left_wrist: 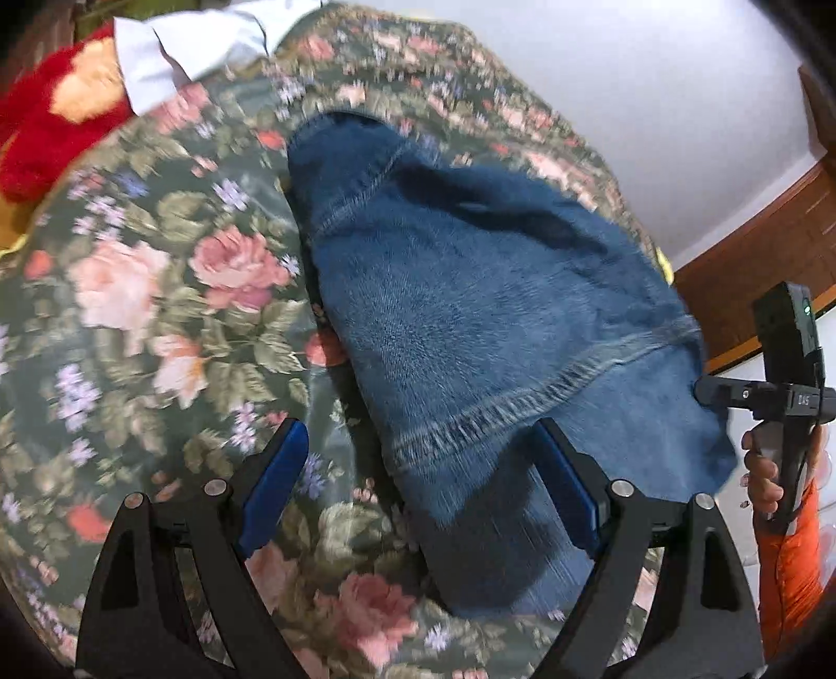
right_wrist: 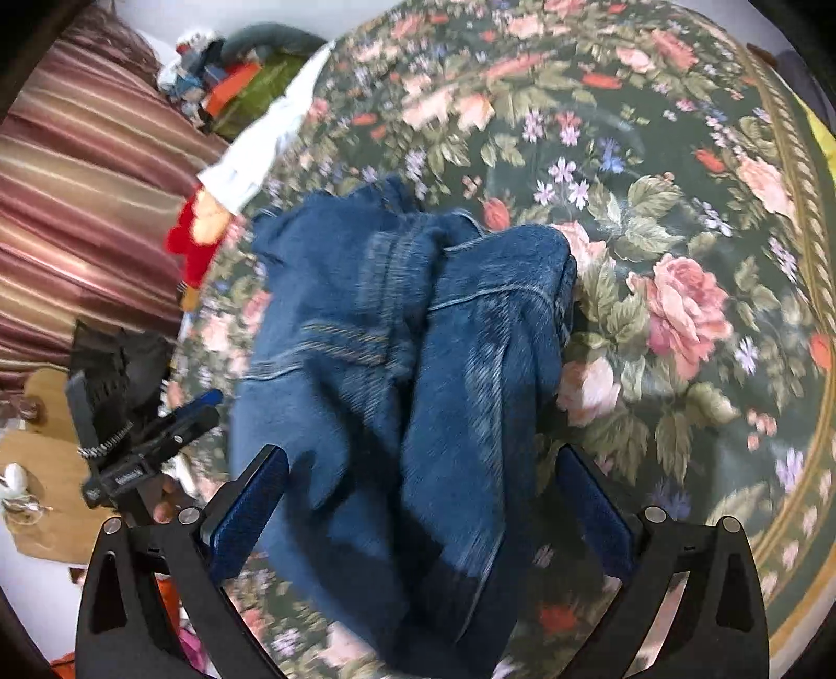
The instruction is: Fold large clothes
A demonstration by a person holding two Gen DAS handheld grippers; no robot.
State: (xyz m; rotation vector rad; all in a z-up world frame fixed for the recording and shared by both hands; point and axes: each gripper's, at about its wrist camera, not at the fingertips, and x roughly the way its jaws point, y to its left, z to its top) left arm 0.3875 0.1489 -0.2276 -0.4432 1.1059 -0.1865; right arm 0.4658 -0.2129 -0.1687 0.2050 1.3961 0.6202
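The jeans [left_wrist: 470, 324] are lying in a rumpled heap on a floral bedspread [left_wrist: 157, 313], roughly in the middle of what looks like a bed, and both hands are bringing their tongs down over the denim, probably to find edges worth gripping before the first fold. The left tongs [left_wrist: 423, 496] are standing wide apart with nothing pinched; one blue pad is hanging over bare bedspread and the other over the hem end of a leg, so the hem is lying partly in the gap but I cannot see either pad pressing on it. The right tongs [right_wrist: 418, 506] are also gaping wide, straddling a bunched fold of the jeans [right_wrist: 407, 365] without closing on it. Holding both pairs open and angled downward makes sense here: the cloth is thick and doubled over, and a wide gap is needed to take in a seam or a waistband. A white shirt [left_wrist: 193, 47] and a red plush toy [left_wrist: 57, 130] are sitting at the far edge of the bed, well apart from the jeans, likely set aside. A person's hand [left_wrist: 763, 475], in an orange sleeve, is gripping the other tool's handle. As for writing, small pale characters are showing on each tool's black body, but they are too blurred to read, and no label is showing on the denim.
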